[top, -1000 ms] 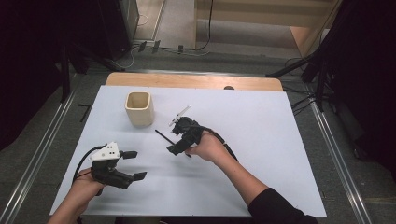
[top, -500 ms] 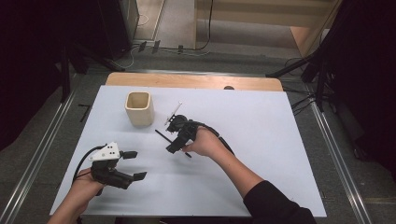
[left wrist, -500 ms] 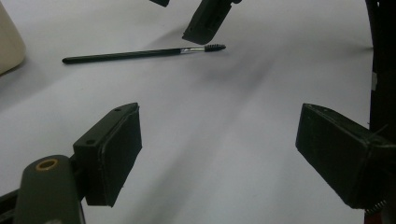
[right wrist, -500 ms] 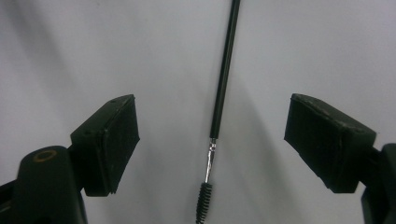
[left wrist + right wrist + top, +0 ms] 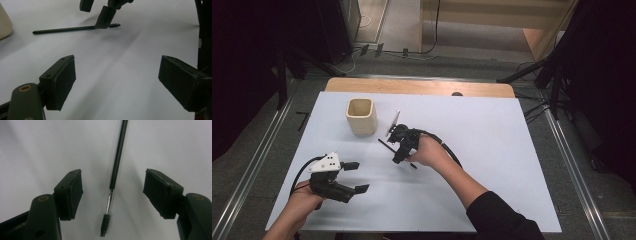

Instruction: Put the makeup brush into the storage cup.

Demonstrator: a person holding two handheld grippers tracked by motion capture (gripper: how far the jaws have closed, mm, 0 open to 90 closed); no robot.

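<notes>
Spoolie brush (image 5: 115, 170), one only, lies flat on the white desk (image 5: 512, 150) between the two pads of the right claw (image 5: 113, 195); the pads stand apart on either side of its thin black handle and do not press on it, though the jaws have just been closing in, so the right claw is released. In the right gripper view the small spiral bristle head sits nearest the camera, with a short metal neck above it and the handle running away up the frame. In the high view the right claw (image 5: 404, 142) is near the middle of the desk, and the brush (image 5: 384, 144) pokes out to its left. One cream cup (image 5: 361, 116) stands upright farther off and to the left, apart from the brush. A thin pale stick-like thing (image 5: 392, 123) shows just beyond the right claw; what it is cannot be told. The left claw (image 5: 354, 176), second of the two, rests at the near left with jaws wide and nothing between them. Bare white surface stretches to the right and along the near edge, while a wooden strip (image 5: 422, 87) runs along the far edge.
</notes>
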